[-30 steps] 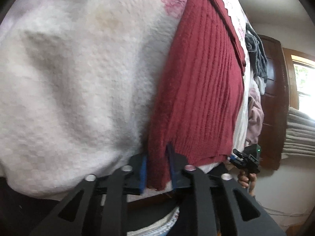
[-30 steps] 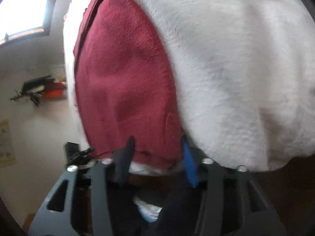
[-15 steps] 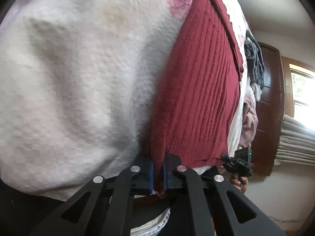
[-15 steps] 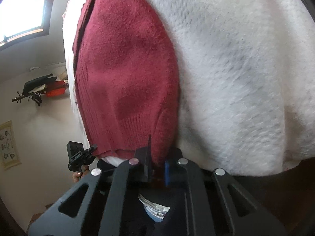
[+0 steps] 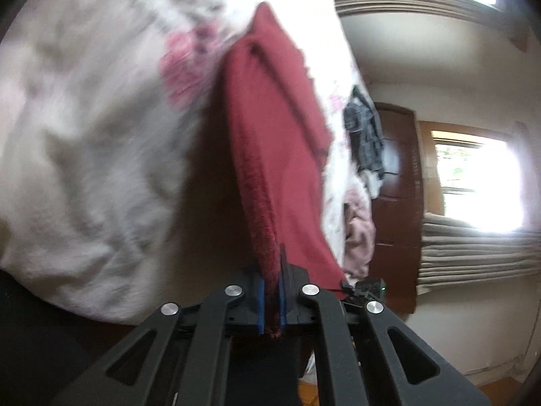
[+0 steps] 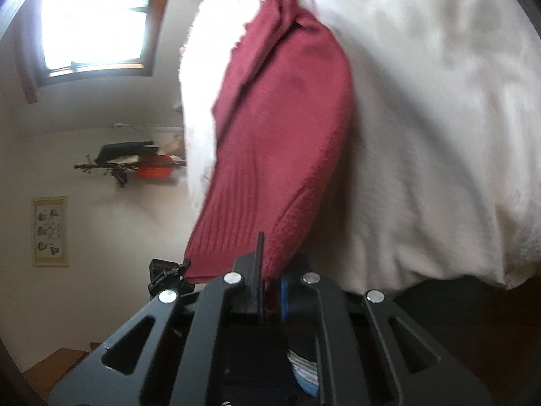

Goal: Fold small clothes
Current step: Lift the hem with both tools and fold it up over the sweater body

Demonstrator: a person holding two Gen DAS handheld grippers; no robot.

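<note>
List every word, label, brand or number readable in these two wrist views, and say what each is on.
No text can be read in either view.
Wall hanging: dark marks on a pale sheet, too small and blurred to tell whether they are writing or pictures.
Red knitted garment: no tag or print shows.
Left hand-held gripper and right hand-held gripper: no brand or number shows.
White floral cover: pink pattern only.

A home bedroom: white bedspread (image 5: 84,155), wooden door (image 5: 399,203), curtained window (image 5: 473,182), heaped clothes (image 5: 365,142).
</note>
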